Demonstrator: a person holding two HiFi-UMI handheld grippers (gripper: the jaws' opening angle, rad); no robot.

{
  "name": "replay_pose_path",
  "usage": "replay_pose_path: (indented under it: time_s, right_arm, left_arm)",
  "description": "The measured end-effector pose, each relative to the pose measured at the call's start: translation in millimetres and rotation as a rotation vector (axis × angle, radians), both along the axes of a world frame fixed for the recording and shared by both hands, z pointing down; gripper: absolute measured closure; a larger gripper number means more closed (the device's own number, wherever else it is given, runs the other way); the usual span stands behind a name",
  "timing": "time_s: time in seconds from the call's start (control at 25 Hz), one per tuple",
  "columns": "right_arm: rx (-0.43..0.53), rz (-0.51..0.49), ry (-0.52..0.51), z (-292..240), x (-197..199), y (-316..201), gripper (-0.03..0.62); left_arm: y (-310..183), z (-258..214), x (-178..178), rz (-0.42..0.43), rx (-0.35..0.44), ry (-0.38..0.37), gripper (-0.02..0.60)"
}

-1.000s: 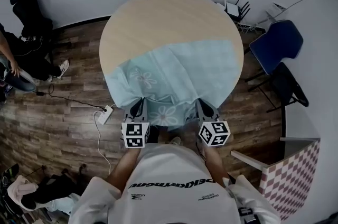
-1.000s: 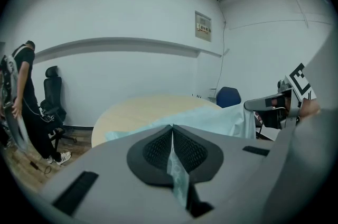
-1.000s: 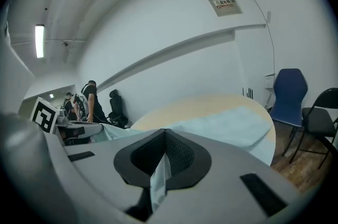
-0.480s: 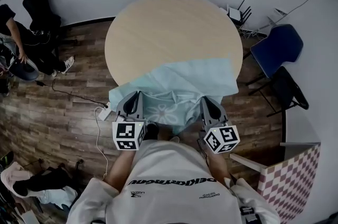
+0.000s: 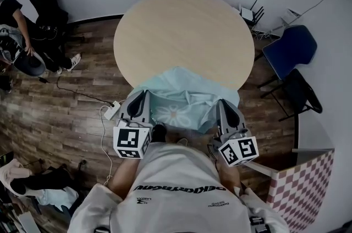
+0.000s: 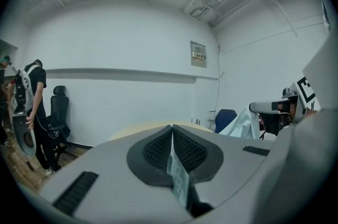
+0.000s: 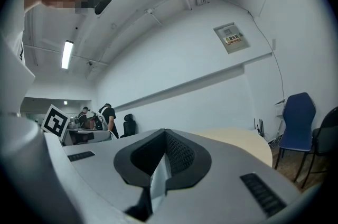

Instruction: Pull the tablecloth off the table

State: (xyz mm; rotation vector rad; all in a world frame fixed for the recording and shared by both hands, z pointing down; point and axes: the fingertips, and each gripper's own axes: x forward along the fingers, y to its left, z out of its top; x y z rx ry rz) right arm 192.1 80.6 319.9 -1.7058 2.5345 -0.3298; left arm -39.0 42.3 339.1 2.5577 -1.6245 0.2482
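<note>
The last folds of the tablecloth could drag on the near rim of the round table, or a thin edge could slip out under an uneven tug. The cloth is pale blue, flowered and bunched at that rim. The left gripper and right gripper are both clamped on it.

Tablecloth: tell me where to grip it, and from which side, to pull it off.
Grip the near hem at two spread points, where the left gripper and right gripper are shut on it. Come from the near side of the table: the tablecloth lies bunched on that edge only, so a pull that way should free it.
</note>
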Motion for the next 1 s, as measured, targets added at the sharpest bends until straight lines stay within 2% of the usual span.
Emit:
replay_pose_path:
  time_s: [0.44,1.0]
  right_arm:
    - [0.119,0.016,-0.032,-59,-1,18,0.559]
    - [0.187,0.060,-0.006,-94,0,25,0.559]
  left_arm:
    - [23,-62,-11,-0.019,0.121,0.047,0.568]
    - [40,-100,-30,-0.083,0.215,0.068,0.568]
